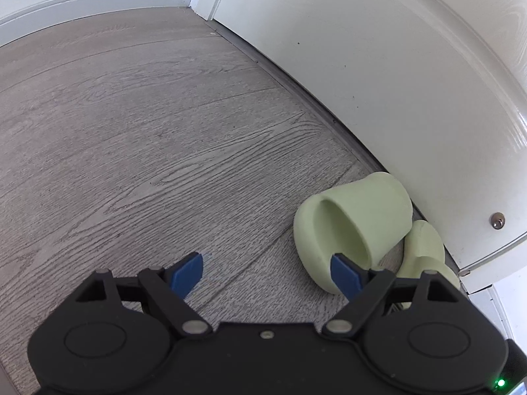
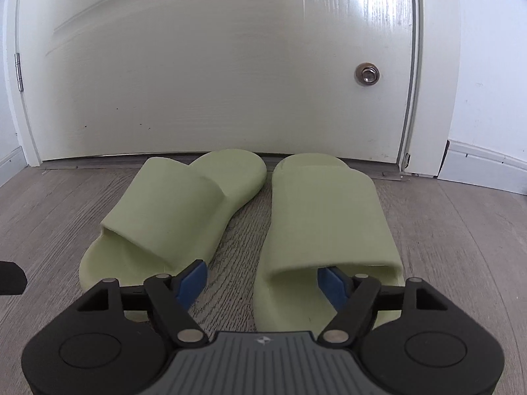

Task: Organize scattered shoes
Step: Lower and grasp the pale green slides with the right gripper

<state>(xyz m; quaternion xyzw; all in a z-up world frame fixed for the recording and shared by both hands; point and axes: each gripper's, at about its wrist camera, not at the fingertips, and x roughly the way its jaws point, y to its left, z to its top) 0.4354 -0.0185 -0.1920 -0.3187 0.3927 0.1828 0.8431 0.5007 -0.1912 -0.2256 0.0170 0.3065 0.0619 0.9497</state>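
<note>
Both my grippers are spread open: right gripper (image 2: 263, 283) straddles the right slipper's (image 2: 329, 223) strap edge, left gripper (image 1: 266, 273) holds nothing, beside the left slipper (image 1: 355, 227).

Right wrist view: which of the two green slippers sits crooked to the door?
The left slipper: it slants, its far end leaning toward the right slipper, which points straight at the door. The right gripper is open.

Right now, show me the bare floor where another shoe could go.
The wood floor left of the left slipper is open out to the baseboard. A narrower patch lies right of the right slipper. It is crowded by the door, with only a thin strip between the pair.
</note>
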